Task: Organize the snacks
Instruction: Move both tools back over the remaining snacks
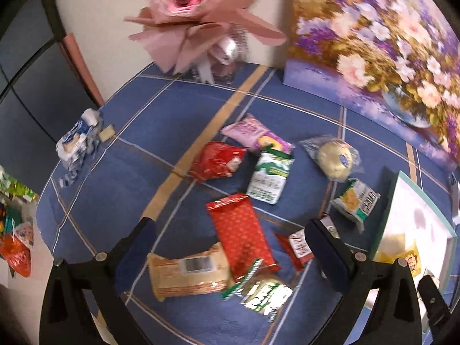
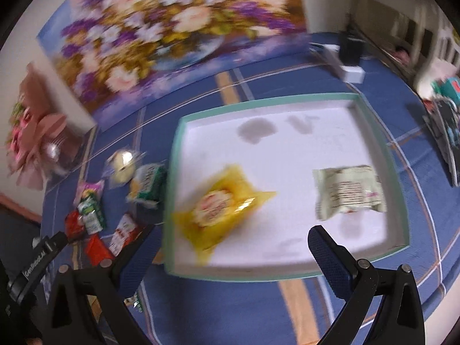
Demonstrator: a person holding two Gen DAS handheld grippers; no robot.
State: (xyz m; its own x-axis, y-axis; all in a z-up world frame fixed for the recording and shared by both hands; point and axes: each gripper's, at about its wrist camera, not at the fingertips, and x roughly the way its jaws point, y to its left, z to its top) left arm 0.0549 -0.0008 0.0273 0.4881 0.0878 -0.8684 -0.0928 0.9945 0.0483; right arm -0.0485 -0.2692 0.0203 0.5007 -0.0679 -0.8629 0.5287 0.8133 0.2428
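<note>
A large flower painting [image 1: 373,43] stands upright at the back of the blue checked tablecloth [image 1: 143,143], its lower edge on the cloth. Left of the painting sits a pink paper-wrapped bouquet [image 1: 198,14], leaning against the pale wall. Further left of the painting, near the cloth's edge, lies a crumpled blue and white wrapper [image 1: 77,141] with a small pale block [image 1: 107,132] just beside it. In the right view, past the painting's right end, a white box [image 2: 349,69] rests on the cloth with a dark object [image 2: 349,47] standing on it, blurred
</note>
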